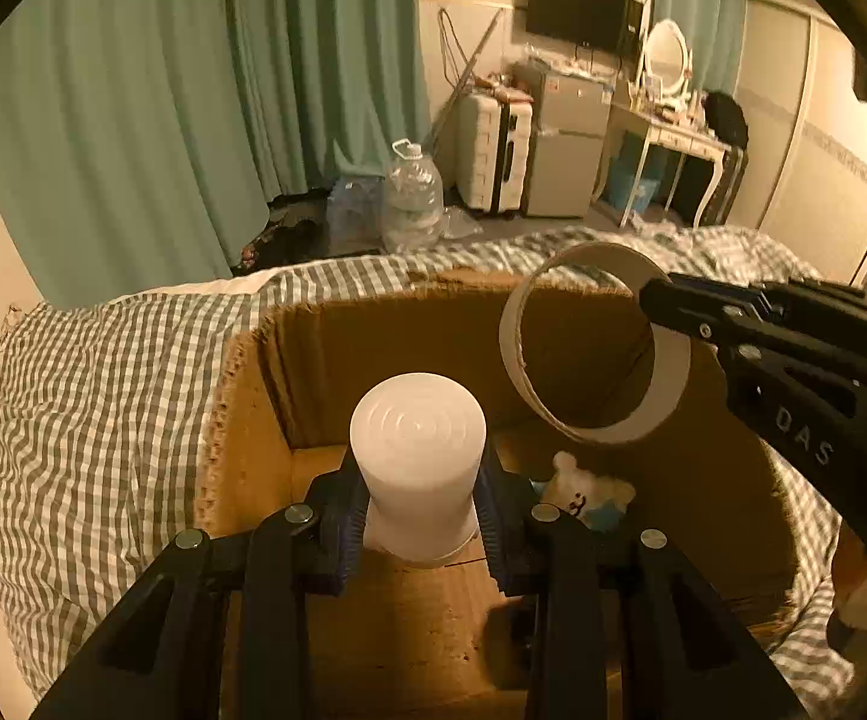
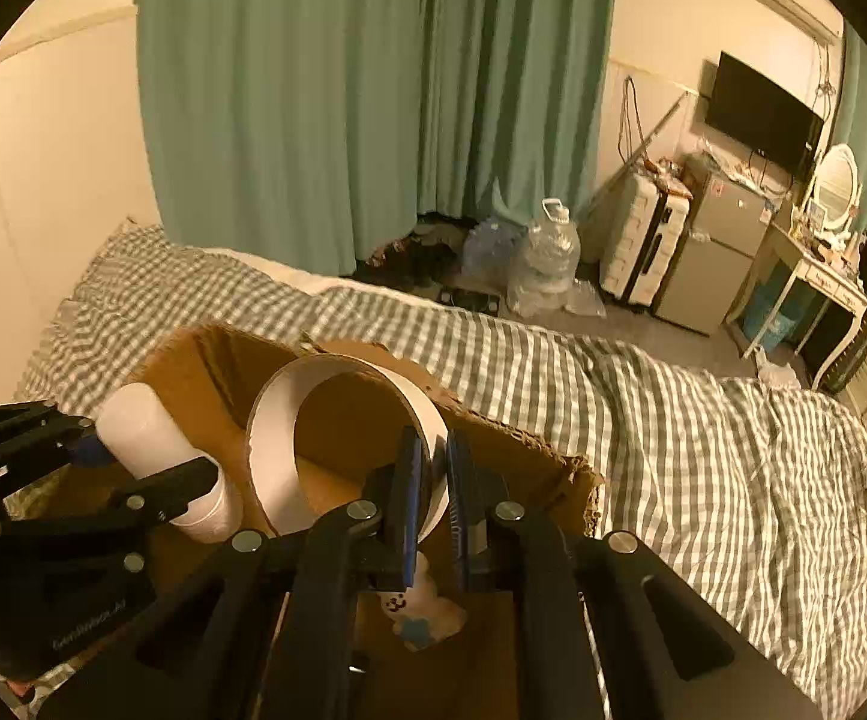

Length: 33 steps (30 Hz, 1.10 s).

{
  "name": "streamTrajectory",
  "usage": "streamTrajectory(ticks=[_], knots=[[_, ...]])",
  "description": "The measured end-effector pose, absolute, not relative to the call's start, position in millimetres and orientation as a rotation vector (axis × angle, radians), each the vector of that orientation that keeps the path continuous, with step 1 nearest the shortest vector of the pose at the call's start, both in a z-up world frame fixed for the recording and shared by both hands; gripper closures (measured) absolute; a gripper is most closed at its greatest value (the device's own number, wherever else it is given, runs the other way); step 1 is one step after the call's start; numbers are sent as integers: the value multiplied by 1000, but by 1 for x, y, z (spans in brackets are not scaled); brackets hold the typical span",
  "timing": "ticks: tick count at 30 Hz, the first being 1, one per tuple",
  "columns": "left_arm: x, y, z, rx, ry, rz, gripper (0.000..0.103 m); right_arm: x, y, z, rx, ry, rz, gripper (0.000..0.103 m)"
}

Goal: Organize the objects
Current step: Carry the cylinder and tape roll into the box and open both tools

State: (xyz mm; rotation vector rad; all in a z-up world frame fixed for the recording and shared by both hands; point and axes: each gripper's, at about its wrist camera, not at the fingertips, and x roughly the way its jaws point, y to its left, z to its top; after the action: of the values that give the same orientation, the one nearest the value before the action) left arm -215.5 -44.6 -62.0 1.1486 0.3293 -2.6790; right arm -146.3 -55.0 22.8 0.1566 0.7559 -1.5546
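My left gripper [image 1: 421, 510] is shut on a white cylindrical bottle [image 1: 418, 456] and holds it over the open cardboard box [image 1: 325, 348] on the bed. It also shows in the right wrist view [image 2: 151, 438], at the left. My right gripper [image 2: 436, 492] is shut on the wall of a wide cardboard ring [image 2: 337, 438] and holds it above the box. In the left wrist view the ring [image 1: 595, 348] hangs at the right of the bottle. A small white plush toy [image 1: 589, 495] lies on the box floor, also under the right gripper [image 2: 421, 618].
The box sits on a bed with a green checked cover [image 2: 643, 420]. Beyond the bed stand large water bottles [image 2: 547, 258], a white suitcase [image 2: 643, 240], a small fridge [image 2: 715, 252] and a dressing table [image 2: 817, 276]. Green curtains [image 2: 343, 90] hang behind.
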Motion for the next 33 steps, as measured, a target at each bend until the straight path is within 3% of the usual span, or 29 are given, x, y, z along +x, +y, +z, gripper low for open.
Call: streamTrajectory(ticks=[26, 27, 28, 30, 33], knots=[[-232, -43, -96, 1274, 387, -2546, 68, -154, -82, -31, 275, 911, -1524, 95], [-234, -43, -96, 1273, 386, -2547, 64, -154, -82, -31, 277, 906, -1523, 95], [-233, -43, -96, 1268, 382, -2547, 50, -154, -82, -30, 281, 900, -1521, 95], [-229, -43, -94, 1244, 368, -2552, 33, -155, -81, -28, 289, 882, -1521, 93], [-216, -40, -82, 1176, 357, -2615, 24, -155, -78, -25, 291, 869, -1529, 79]])
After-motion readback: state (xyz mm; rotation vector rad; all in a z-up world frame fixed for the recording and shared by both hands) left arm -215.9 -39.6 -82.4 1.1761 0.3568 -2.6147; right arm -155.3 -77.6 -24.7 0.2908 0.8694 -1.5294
